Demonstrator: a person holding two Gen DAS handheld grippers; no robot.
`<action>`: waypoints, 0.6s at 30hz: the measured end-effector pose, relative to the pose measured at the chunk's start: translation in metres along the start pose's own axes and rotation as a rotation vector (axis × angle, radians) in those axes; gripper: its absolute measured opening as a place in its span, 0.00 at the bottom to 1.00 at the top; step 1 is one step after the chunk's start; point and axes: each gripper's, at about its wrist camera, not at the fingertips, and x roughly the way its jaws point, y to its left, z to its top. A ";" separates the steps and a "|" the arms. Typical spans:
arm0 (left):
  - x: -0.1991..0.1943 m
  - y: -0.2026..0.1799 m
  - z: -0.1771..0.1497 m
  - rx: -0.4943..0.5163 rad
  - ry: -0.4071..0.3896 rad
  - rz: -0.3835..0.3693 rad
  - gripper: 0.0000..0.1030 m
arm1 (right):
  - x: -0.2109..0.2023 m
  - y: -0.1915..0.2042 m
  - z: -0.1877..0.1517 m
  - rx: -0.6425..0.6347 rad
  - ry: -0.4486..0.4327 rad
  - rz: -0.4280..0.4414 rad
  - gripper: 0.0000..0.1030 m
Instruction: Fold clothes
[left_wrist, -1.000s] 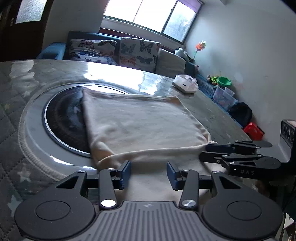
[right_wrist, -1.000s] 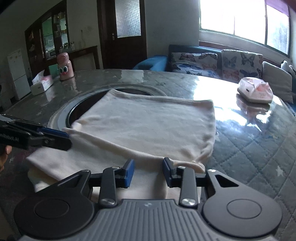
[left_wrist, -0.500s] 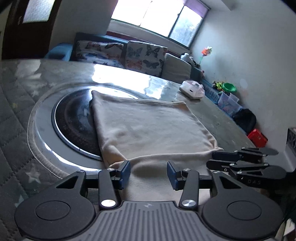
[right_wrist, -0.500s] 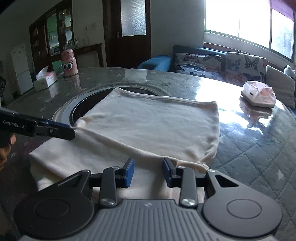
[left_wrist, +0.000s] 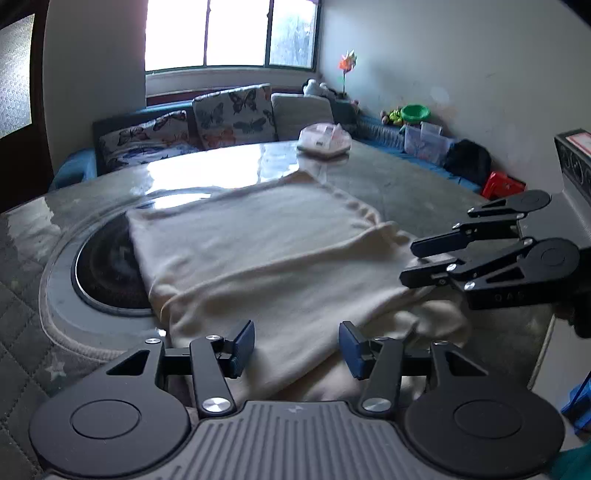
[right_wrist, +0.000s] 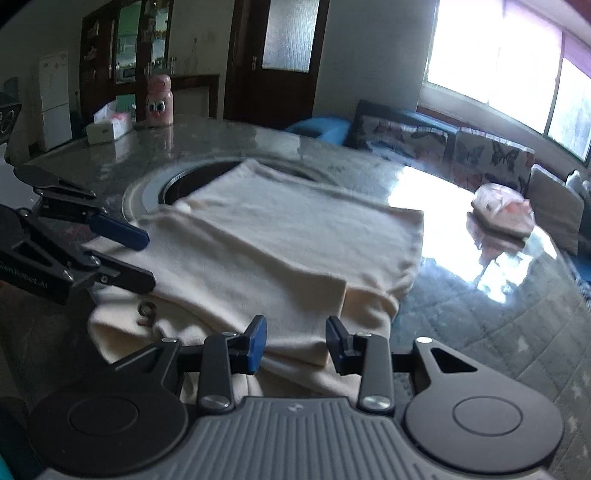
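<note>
A cream garment (left_wrist: 258, 243) lies folded flat on the grey quilted table (left_wrist: 22, 332), partly over a round dark inset (left_wrist: 107, 273). My left gripper (left_wrist: 297, 345) sits at the garment's near edge, its jaws opening. The cloth lies between and under the blue pads (left_wrist: 243, 341), which do not press on it. My right gripper (right_wrist: 295, 343) is at the near right corner of the garment (right_wrist: 295, 240), jaws opening slightly over the cloth, gripping nothing. Each gripper shows in the other's view: right gripper (left_wrist: 408, 262), left gripper (right_wrist: 147, 260). The near edge is rumpled.
A pink-white tissue pack (left_wrist: 324, 138) lies at the table's far side. A pink bottle with eyes (right_wrist: 159, 99) and a tissue box (right_wrist: 109, 125) stand at the far left rim. A sofa with butterfly cushions (left_wrist: 232, 114) runs behind the table.
Both grippers have shifted sideways and rolled, so the views tilt. The left jaws stand wider. The garment's near edge now looks rumpled, with a fold lying over it.
</note>
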 end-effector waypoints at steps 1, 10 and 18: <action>0.000 -0.002 0.003 0.000 -0.012 -0.002 0.54 | -0.001 0.002 0.001 0.000 -0.009 0.005 0.38; 0.024 -0.011 0.003 -0.011 0.029 -0.006 0.54 | 0.008 0.014 -0.003 -0.006 -0.021 0.038 0.39; 0.028 -0.014 0.007 -0.001 0.029 -0.022 0.56 | 0.000 -0.009 -0.014 0.074 0.017 0.011 0.38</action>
